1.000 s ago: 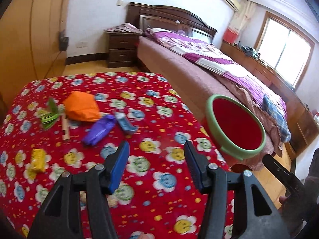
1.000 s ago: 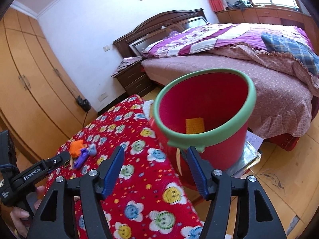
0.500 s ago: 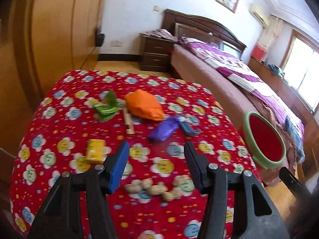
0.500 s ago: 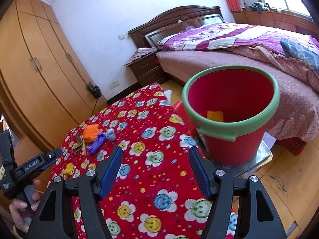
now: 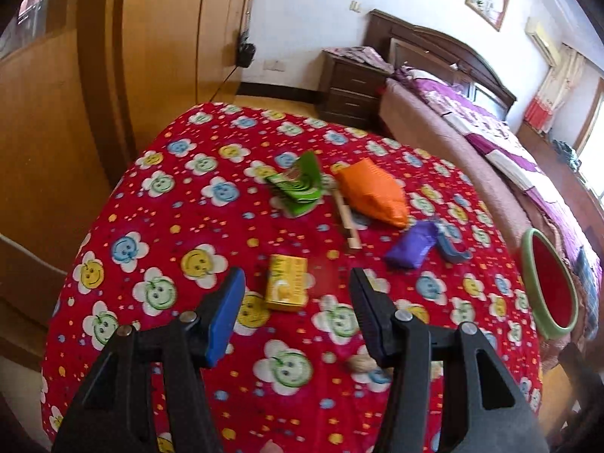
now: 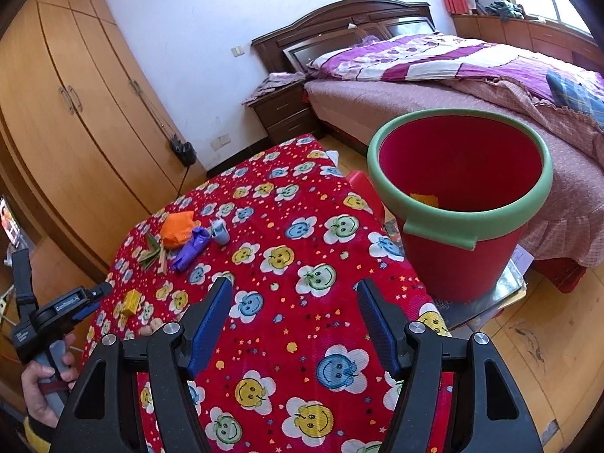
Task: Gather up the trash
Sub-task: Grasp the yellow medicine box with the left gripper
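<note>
A table under a red flowered cloth [image 5: 158, 226] holds six pieces of litter: one yellow box [image 5: 285, 287], one green packet [image 5: 298, 185], one orange bag [image 5: 373, 193], one purple wrapper [image 5: 411, 245], one grey-blue scrap [image 5: 451, 245] and one wooden stick [image 5: 347, 219]. A few peanut shells [image 5: 360, 363] lie near the table's front edge, too hidden to count. Beside the table stands one red bucket [image 6: 464, 256] with a green rim, holding one yellow item [image 6: 424, 199].

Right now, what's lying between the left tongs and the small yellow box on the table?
Nothing but bare flowered tablecloth. In the left wrist view the left tongs stand open and empty, with the yellow box just ahead of them.
</note>
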Tool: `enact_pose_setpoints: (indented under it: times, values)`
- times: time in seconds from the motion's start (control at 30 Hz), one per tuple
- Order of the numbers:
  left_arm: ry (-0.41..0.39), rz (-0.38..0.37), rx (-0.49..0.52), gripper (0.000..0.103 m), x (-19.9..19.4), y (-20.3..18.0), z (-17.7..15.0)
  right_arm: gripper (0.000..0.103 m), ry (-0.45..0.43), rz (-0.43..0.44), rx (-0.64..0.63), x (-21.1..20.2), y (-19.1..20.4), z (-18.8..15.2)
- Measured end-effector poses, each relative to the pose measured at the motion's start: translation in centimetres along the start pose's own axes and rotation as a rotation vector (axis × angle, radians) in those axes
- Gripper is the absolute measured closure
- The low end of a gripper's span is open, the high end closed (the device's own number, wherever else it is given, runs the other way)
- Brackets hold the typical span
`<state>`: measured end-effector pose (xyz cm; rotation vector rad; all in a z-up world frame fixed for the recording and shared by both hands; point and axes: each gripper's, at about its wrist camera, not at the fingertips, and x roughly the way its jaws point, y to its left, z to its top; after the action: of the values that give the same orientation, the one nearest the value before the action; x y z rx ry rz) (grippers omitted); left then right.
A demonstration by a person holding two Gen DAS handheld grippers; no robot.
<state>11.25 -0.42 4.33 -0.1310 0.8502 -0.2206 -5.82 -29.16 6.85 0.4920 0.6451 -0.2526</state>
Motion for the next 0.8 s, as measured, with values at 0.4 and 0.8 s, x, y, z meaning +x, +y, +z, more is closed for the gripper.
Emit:
enact_pose_setpoints:
  times: [0.4,0.8]
  values:
    - [0.076,0.016,0.013,0.046,3.3,0.4,-0.7,0.033,0.037,-0.004,0.009,1.2,-0.3,-0.3]
    - [0.107,-0.027,0.024,0.076,5.4,-0.2,-1.1,0.033,0.06,-0.007,-0.009,2.0,0.4,-0.3]
